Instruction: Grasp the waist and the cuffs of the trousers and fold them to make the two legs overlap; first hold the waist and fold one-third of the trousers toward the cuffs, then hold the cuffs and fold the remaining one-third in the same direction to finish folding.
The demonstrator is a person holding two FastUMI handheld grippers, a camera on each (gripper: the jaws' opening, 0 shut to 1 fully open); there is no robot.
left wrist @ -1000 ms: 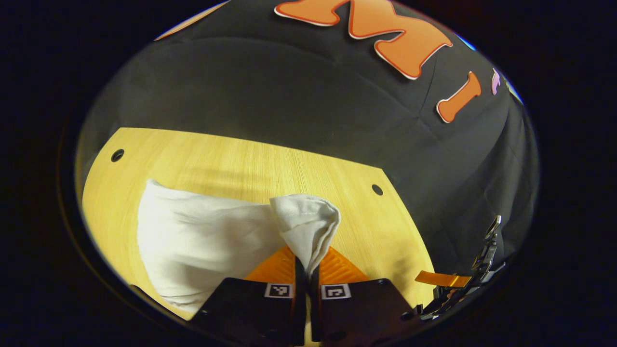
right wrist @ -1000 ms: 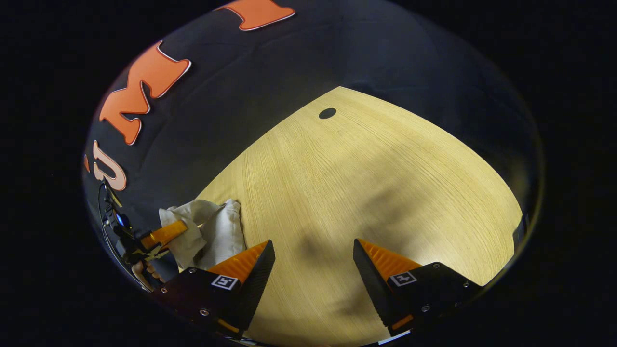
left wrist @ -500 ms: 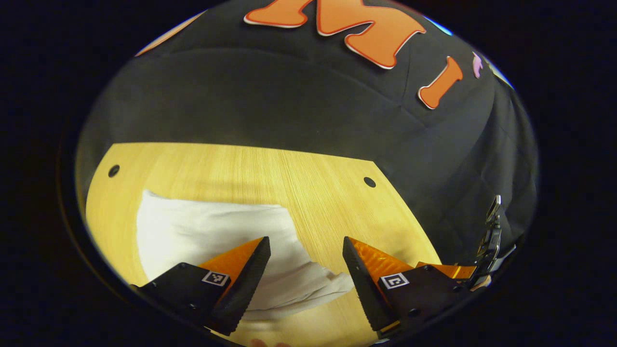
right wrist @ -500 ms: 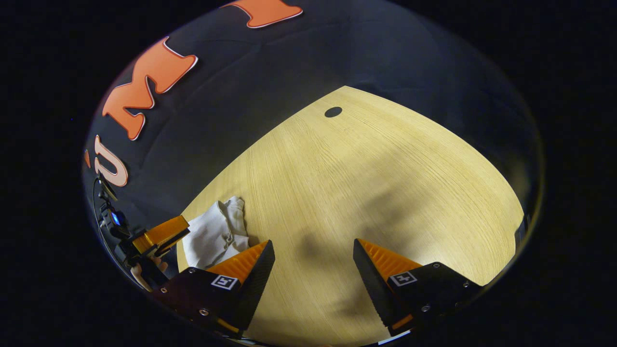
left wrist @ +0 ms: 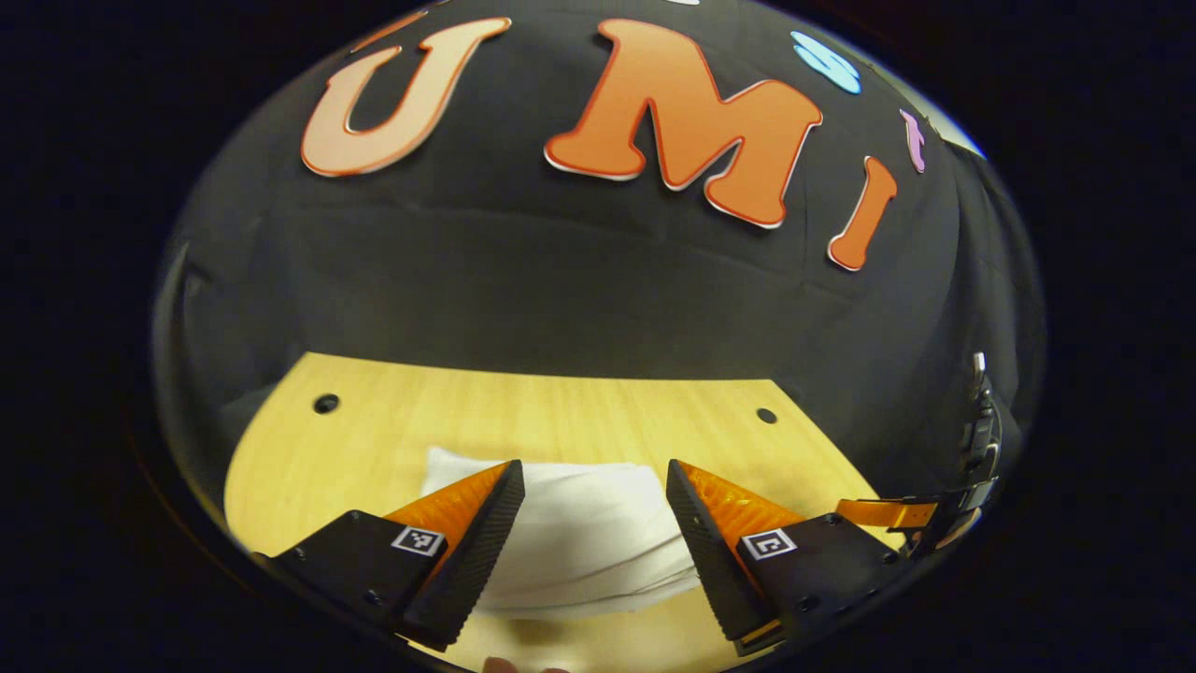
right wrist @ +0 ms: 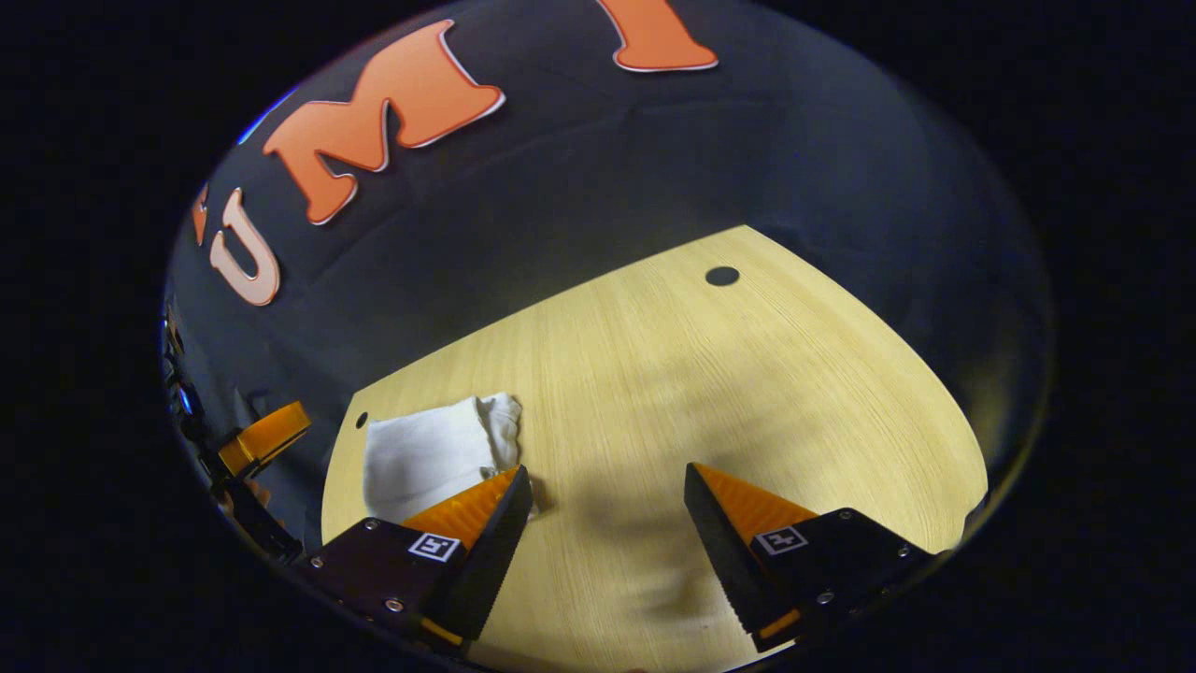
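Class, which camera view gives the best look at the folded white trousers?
The left gripper view: the folded trousers lie close and central between its open jaws. The right gripper view shows them smaller, off to the side, partly behind one finger.

Left gripper [left wrist: 595,491] – jaws spread wide, holding nothing; right gripper [right wrist: 607,495] – same, tilted down.

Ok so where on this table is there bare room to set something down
Bare wood runs from the folded white trousers across to the table edge near the dark hole. The trousers' corner is crowded, with the left gripper open above them.
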